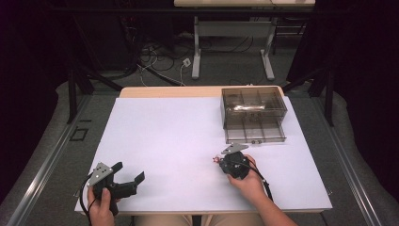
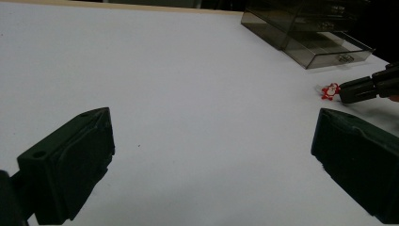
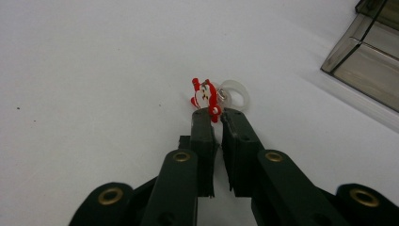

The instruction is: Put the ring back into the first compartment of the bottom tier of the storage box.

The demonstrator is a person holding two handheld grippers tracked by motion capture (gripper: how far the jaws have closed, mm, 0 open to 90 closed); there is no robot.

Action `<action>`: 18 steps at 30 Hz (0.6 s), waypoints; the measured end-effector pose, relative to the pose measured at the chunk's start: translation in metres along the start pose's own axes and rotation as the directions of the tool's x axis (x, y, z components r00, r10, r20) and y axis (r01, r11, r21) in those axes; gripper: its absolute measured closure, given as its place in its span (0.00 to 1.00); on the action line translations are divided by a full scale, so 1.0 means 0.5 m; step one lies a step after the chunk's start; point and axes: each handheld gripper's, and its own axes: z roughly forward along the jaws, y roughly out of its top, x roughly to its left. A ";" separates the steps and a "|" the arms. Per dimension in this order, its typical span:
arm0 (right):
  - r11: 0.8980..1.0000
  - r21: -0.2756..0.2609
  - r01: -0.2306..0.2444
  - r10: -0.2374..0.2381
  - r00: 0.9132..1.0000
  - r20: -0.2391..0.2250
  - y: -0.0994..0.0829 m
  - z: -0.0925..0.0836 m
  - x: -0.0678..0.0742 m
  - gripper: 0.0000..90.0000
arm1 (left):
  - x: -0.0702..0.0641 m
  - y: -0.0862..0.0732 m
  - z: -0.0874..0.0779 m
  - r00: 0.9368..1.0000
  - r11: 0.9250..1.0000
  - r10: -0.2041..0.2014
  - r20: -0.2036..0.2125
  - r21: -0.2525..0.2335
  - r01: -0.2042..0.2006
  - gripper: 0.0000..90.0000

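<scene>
Red charm point(image 1: 216, 160) lies on my white desk point(image 1: 164, 141), at the right claw's point(image 1: 219, 160) tips, below the open drawer box point(image 1: 254, 115). My left claw point(image 2: 207, 155) gapes empty, well apart. Up close, the right claw point(image 3: 215, 114) pinches the charm's point(image 3: 205, 96) lower edge.

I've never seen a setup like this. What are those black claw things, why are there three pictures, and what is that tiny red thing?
A person holds two hand tools with pinching fingers. One camera looks down from above; one rides on each tool. The left gripper rests open over the white table. The right gripper has its fingers pinched on a small red charm with a clear ring. At the far right stands a smoky plastic drawer box, its lower drawer pulled out.
</scene>
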 end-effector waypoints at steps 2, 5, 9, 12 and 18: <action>1.000 0.009 0.007 -0.007 1.000 0.005 0.000 -0.001 0.001 0.94 | 0.000 0.000 0.000 1.000 1.000 -0.001 0.000 -0.002 0.001 0.00; 1.000 0.005 0.014 -0.014 1.000 0.005 0.000 0.000 0.001 0.96 | 0.001 0.000 0.000 1.000 1.000 -0.002 0.001 0.000 0.002 0.00; 1.000 0.004 0.008 -0.008 1.000 0.000 0.000 -0.001 0.001 0.97 | 0.000 0.000 0.000 1.000 1.000 -0.002 0.000 -0.001 0.002 0.00; 1.000 0.011 0.013 -0.013 1.000 -0.002 0.001 -0.002 0.002 0.98 | 0.000 0.000 0.000 1.000 1.000 -0.002 0.000 -0.001 0.002 0.00; 1.000 0.009 0.015 -0.015 1.000 -0.005 0.001 -0.002 0.002 0.99 | 0.000 0.000 0.000 1.000 1.000 -0.001 -0.001 0.000 0.001 0.00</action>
